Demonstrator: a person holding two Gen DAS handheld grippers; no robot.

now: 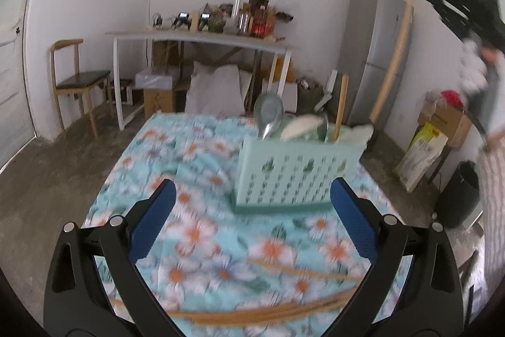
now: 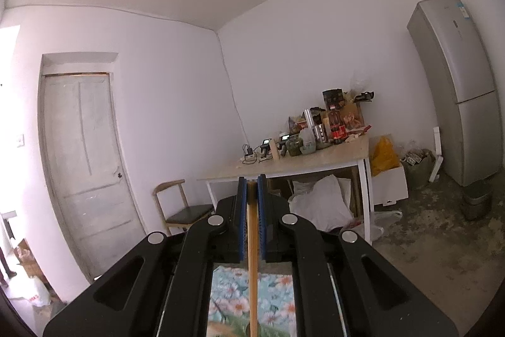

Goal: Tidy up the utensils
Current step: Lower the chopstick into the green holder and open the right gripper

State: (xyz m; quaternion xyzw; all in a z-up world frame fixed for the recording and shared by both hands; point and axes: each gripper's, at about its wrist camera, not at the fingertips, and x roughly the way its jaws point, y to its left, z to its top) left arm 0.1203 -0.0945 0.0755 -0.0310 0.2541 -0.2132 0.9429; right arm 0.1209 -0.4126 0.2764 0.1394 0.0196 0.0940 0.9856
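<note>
On the table covered with a floral cloth (image 1: 195,153) stands a mint-green utensil holder (image 1: 293,176), upright, near the far right part of the cloth. Inside it there are a metal ladle (image 1: 268,112), a white spoon-like piece (image 1: 300,125) and one wooden stick (image 1: 341,106) that rises straight up; the picture is blurred, so finer details I cannot tell. Closer to the camera, several wooden chopsticks (image 1: 284,308) lie flat on the cloth, crossing the lower part of the view.

The left gripper (image 1: 252,217) is tilted down toward the table and points at the holder. Its jaws are spread very wide, with the blue pads (image 1: 151,220) far from each other, and nothing is between them; the chopsticks lie below it.

The right gripper (image 2: 252,204) is lifted high and points about level into the room, toward a far table and a door. Its jaws are almost fully closed and they clamp one wooden chopstick (image 2: 252,258), which runs down between the pads toward the cloth below. In the left wrist view this gripper appears at the upper right, held by a hand (image 1: 473,68) above the holder.
</note>
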